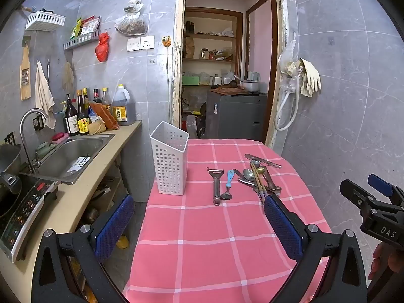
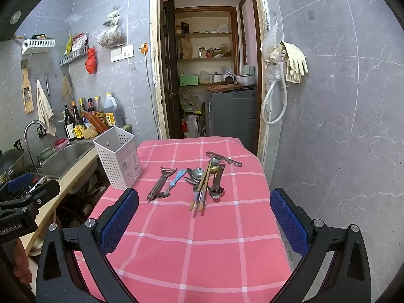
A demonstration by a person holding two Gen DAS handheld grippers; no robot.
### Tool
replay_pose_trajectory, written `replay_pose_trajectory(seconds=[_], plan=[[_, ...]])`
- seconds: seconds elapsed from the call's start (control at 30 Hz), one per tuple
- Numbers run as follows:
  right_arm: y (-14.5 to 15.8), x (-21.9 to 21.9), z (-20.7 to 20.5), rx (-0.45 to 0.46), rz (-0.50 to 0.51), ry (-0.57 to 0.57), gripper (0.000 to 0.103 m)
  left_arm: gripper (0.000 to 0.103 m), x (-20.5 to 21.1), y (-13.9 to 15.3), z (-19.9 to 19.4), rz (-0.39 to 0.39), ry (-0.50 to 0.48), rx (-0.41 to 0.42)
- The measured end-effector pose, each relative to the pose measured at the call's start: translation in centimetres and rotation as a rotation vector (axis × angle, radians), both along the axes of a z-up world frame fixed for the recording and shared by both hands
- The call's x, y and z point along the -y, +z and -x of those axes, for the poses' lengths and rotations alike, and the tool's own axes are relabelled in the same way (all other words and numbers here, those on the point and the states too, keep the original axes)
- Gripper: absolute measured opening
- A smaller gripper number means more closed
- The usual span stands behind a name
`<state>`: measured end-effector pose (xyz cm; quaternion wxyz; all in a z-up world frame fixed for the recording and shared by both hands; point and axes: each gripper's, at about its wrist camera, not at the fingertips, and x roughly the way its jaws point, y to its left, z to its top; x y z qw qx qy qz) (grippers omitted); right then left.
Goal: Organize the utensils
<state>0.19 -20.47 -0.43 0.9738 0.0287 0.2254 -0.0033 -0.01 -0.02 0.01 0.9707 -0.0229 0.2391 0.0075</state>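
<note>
A white perforated utensil holder [image 1: 169,157] [image 2: 118,160] stands empty at the left edge of the pink checked table [image 1: 202,240] [image 2: 192,240]. To its right lie a metal peeler [image 1: 216,185] [image 2: 159,182], a blue-handled spoon [image 1: 228,184] [image 2: 174,180], and a pile of spoons, chopsticks and a knife [image 1: 258,176] [image 2: 207,179]. My left gripper [image 1: 199,209] is open and empty, above the table's near part. My right gripper [image 2: 204,207] is open and empty, just short of the pile. Each gripper shows at the other view's edge.
A counter with a steel sink [image 1: 68,156], a faucet [image 1: 27,131], sauce bottles [image 1: 83,116] and an induction cooker [image 1: 22,209] runs along the left. A doorway [image 1: 224,75] to a pantry is behind the table. A grey tiled wall is on the right.
</note>
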Motion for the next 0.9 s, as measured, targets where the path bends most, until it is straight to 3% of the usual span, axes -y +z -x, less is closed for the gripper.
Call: replay_pose_trajectory(seconds=[0.9], plan=[[0.13, 0.1, -0.08, -0.002, 0.005, 0.008, 0.102, 0.103, 0.04, -0.34, -0.03, 0.001, -0.004, -0.004]])
